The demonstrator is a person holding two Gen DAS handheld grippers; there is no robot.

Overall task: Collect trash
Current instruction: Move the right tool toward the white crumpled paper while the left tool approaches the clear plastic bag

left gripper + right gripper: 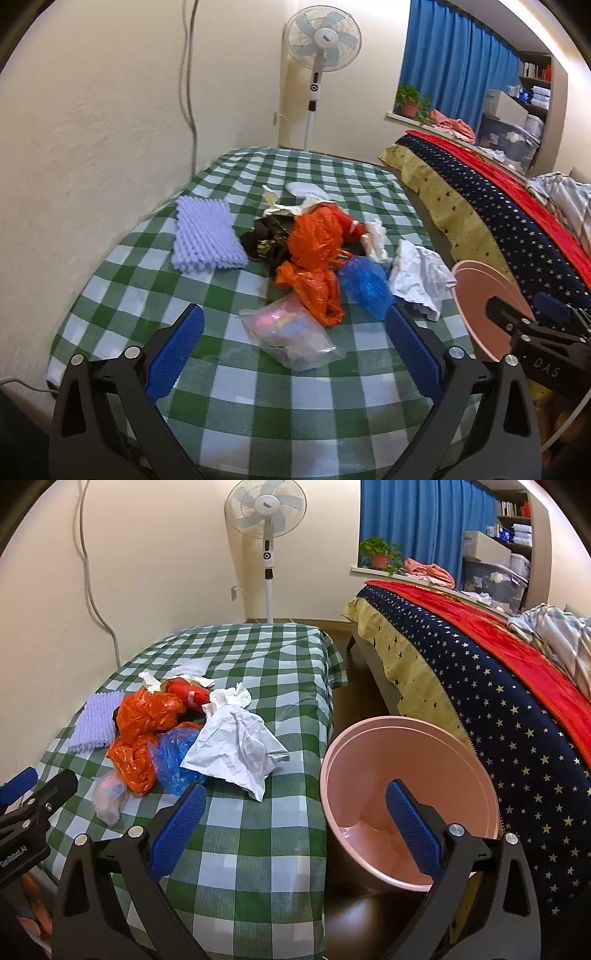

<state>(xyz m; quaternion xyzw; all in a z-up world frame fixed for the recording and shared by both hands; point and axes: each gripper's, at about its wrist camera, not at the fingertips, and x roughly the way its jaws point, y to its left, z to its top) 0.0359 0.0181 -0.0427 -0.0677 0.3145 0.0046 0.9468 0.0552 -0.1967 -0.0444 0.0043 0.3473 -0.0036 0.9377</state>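
Both grippers hang spread wide, holding nothing: left gripper (295, 347) above the near end of the checked table (229, 413), right gripper (295, 827) over the table's edge beside the pink bin (406, 760). Trash pile (317, 251) mid-table: orange bags, blue bag, crumpled white paper (240, 749) nearest the bin.

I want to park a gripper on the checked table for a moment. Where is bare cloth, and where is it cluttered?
Bare cloth: the near end of the table, between the clear bag and the near edge, and the far end toward the fan. Also the right strip beside the crumpled white paper. Crowded: the middle-left, with orange bags, blue bag and lilac foam pad.
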